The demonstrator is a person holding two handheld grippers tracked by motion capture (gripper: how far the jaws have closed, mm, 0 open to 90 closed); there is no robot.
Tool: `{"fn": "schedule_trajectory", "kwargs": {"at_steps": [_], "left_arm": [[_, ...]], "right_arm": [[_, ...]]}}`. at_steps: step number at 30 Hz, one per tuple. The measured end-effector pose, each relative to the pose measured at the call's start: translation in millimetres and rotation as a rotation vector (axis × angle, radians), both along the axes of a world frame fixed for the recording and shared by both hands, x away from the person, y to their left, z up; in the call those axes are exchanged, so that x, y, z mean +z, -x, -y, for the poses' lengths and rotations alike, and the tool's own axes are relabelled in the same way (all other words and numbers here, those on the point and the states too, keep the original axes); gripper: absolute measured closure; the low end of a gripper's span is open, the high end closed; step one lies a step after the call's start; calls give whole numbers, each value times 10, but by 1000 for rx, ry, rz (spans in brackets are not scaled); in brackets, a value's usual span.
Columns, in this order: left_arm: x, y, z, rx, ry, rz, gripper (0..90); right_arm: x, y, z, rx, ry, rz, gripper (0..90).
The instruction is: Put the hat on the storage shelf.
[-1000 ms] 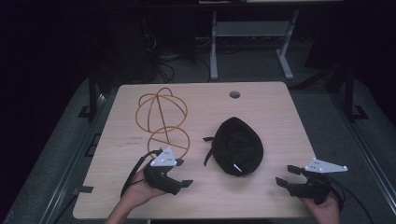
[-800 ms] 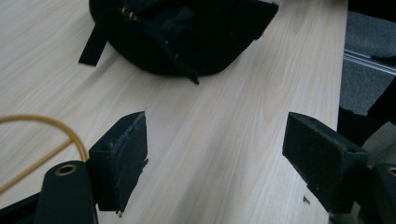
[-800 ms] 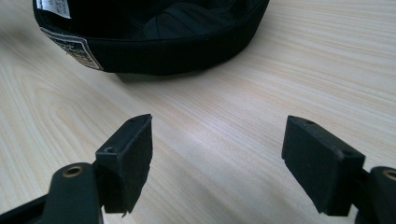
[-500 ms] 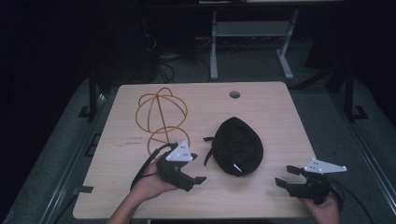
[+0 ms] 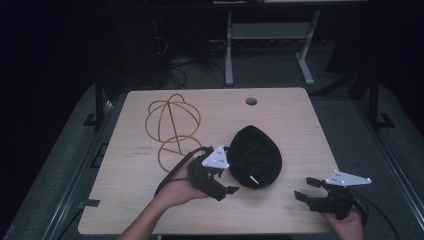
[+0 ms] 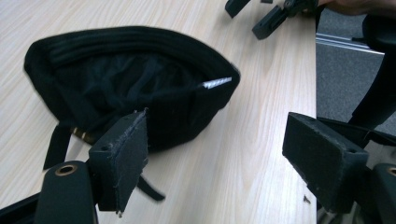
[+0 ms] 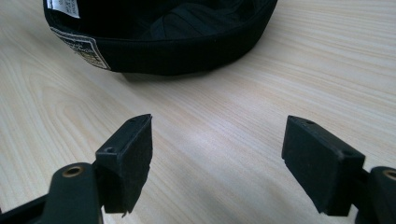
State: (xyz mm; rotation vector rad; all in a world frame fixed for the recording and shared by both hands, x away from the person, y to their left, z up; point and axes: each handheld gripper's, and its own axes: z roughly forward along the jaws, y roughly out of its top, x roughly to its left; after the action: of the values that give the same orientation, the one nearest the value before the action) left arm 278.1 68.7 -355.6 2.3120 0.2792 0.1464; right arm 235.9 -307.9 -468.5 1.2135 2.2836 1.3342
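One wooden table [image 5: 280,210], wide and pale, with a small round hole near the far edge. One black cap [image 5: 255,156] lying upside down near the middle of it, open side up, a white tag showing inside and a little strap hanging at the side. One orange wire frame [image 5: 172,127] shaped like a dome, resting to the left of the cap, apart from it.

Two grippers, one in each hand. Left gripper [image 5: 222,182] just beside the cap's near left edge, jaws spread wide, holding nothing; in the left gripper view one jaw sits right in front of the cap's rim, too close to tell whether touching. Right gripper [image 5: 306,189] near the table's front right corner, set apart from the cap, jaws also spread wide and empty, pointed toward the cap's rim.

Looks like the reaching step: getting close to the cap for a grab, nothing picked up yet. Next move probably calls for sliding one left jaw inside the rim and one outside, then squeezing on the soft band. Right gripper likely needs to come nearer first.
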Motion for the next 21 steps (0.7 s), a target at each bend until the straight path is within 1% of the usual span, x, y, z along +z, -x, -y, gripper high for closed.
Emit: {"fn": "schedule_trajectory", "kwargs": {"at_steps": [1,2,3,6,7,9,13,15,17,19,20,21], "left_arm": [[0,0,0,0,0,0,220],[7,-19,60,-14,-10,-4,220],[7,-19,60,-14,-10,-4,220],[7,-39,181,-32,-20,-6,220],[7,-39,181,-32,-20,-6,220],[7,-66,240,-50,-40,-3,220],[-8,-98,343,-57,-50,-13,221],[-15,-132,423,-73,-68,-12,221],[-22,-137,451,-74,-67,-14,221],[-32,-165,507,-86,-86,-15,221],[-41,-168,528,-82,-86,-16,221],[-44,-183,546,-92,-105,-13,222]], "right_arm": [[0,0,0,0,0,0,243],[0,0,0,2,2,1,243],[0,0,0,2,2,1,243],[1,2,-2,2,2,0,243],[1,2,-2,2,2,0,243],[2,3,-1,3,0,0,242],[5,6,-4,4,1,1,242],[6,6,-3,5,2,0,243],[5,5,-3,6,2,0,243],[5,4,-2,6,-1,0,243],[5,4,-2,7,-1,2,243],[6,5,-1,7,-1,1,242]]}}
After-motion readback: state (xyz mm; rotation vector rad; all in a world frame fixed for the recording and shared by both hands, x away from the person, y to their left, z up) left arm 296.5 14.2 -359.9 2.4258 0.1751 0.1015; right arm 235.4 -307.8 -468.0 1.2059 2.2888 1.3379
